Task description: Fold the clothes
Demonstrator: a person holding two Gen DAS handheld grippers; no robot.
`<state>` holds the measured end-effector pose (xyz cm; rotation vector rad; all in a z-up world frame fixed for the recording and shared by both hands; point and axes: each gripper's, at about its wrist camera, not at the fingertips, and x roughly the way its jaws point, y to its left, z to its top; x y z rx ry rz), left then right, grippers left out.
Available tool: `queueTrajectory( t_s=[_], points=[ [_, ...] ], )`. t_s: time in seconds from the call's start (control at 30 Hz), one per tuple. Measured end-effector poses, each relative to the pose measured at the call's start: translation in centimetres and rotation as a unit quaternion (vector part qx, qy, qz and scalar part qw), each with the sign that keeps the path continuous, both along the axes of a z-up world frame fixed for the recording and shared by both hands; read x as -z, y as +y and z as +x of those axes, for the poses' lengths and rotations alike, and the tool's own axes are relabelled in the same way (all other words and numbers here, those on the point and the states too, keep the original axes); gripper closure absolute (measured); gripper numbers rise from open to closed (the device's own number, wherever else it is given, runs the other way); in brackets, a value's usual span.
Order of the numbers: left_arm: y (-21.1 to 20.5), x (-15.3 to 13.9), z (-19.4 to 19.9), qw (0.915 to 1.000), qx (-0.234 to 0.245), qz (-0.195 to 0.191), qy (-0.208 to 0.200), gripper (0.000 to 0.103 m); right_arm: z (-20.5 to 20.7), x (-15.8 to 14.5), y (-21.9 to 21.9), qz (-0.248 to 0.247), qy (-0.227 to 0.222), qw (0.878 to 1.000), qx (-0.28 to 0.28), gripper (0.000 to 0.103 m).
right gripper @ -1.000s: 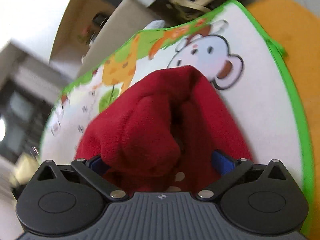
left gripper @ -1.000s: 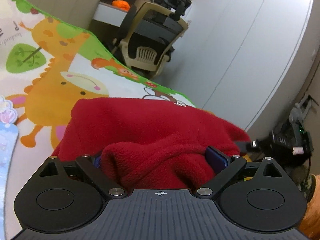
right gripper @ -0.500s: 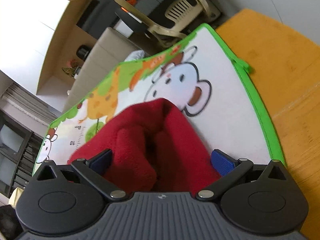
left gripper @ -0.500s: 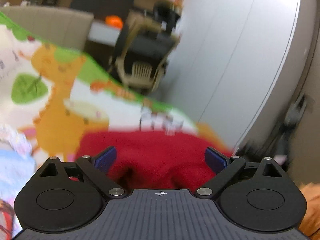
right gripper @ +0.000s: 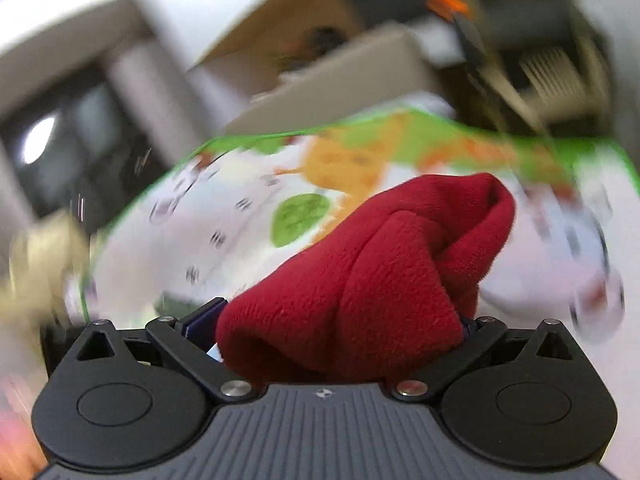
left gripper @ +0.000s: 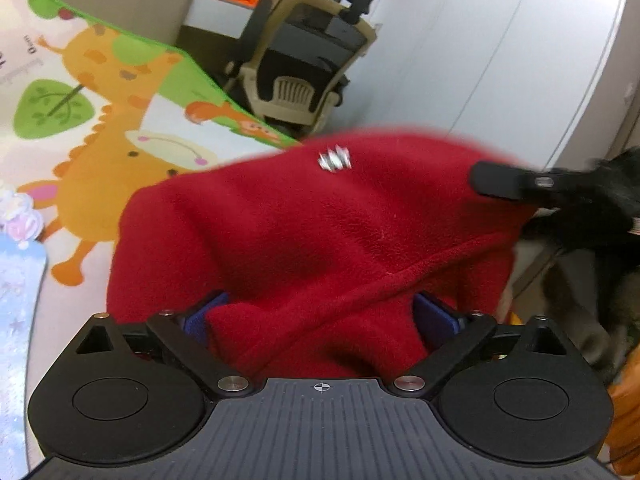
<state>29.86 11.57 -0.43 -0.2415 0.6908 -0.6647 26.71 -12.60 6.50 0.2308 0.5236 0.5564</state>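
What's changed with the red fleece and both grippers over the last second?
The red fleece garment has come up off the animal play mat: half a second ago it lay low and flat ahead of the left gripper, now it hangs stretched across to the right gripper. Fleece bunches between the jaws of both. The right gripper's view has swung and blurred. The mat stayed put.

Red fleece [left gripper: 320, 240] buried most of both left gripper [left gripper: 320, 316] fingers. In the right wrist view the playmat [right gripper: 240, 220] from nine to three o'clock was smeared by blur.
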Motion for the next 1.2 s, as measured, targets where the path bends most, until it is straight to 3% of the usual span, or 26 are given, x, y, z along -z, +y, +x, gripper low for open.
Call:
queueTrajectory(
  t_s=[0.1,0.23,0.33,0.4,0.5,0.6,0.7,0.83,0.97,1.0,1.07,1.13,1.17,1.2],
  points=[
    [0.8,0.3,-0.4,1.0000,-0.005,-0.005,0.001,0.001,-0.8,-0.8,1.8,-0.017,-0.030,0.999,-0.015,0.000],
    [0.4,0.4,-0.4,0.9999,-0.007,0.002,-0.008,0.001,0.4,-0.3,1.0,-0.004,-0.008,1.000,0.008,0.000],
    [0.2,0.0,-0.6,0.9998,-0.005,0.004,-0.021,0.001,1.1,0.7,-1.9,-0.013,0.021,0.996,0.082,0.000],
    [1.4,-0.8,-0.8,0.9994,-0.013,-0.022,-0.023,0.001,0.7,1.1,-4.0,-0.021,0.021,0.992,0.127,0.000],
    [5.5,-2.2,-1.1,0.9931,-0.053,-0.103,-0.016,0.001,-1.6,1.0,-7.5,-0.010,0.005,0.987,0.161,0.000],
    [9.3,-2.5,-0.7,0.9812,-0.110,-0.159,0.009,0.001,-4.0,1.3,-9.3,-0.017,0.005,0.989,0.144,0.000],
    [10.4,-1.8,0.0,0.9750,-0.138,-0.170,0.037,0.001,-6.5,1.9,-7.3,-0.077,-0.010,0.995,0.067,0.000],
    [8.8,-1.1,0.7,0.9759,-0.134,-0.163,0.056,0.001,-8.2,3.7,-2.3,-0.144,-0.022,0.989,-0.033,0.000],
    [7.2,-2.0,0.0,0.9812,-0.127,-0.141,0.037,0.001,-7.2,6.0,1.4,-0.225,-0.048,0.973,-0.017,0.000],
    [7.0,-2.2,-0.5,0.9819,-0.127,-0.137,0.033,0.001,-6.9,6.4,2.0,-0.252,-0.067,0.966,-0.002,0.002],
    [7.3,-2.8,-1.2,0.9823,-0.128,-0.134,0.023,0.001,-6.1,5.9,2.2,-0.255,-0.082,0.964,-0.007,0.019],
    [7.9,-3.3,-1.8,0.9826,-0.135,-0.128,0.012,0.001,-5.1,3.7,1.6,-0.217,-0.077,0.973,-0.027,0.043],
    [8.3,-3.6,-2.1,0.9824,-0.140,-0.124,0.004,0.001,-4.5,2.1,0.9,-0.191,-0.086,0.977,-0.030,0.048],
    [8.5,-3.7,-2.2,0.9819,-0.144,-0.123,-0.001,0.001,-4.0,0.5,0.3,-0.166,-0.095,0.981,-0.027,0.065]
  ],
)
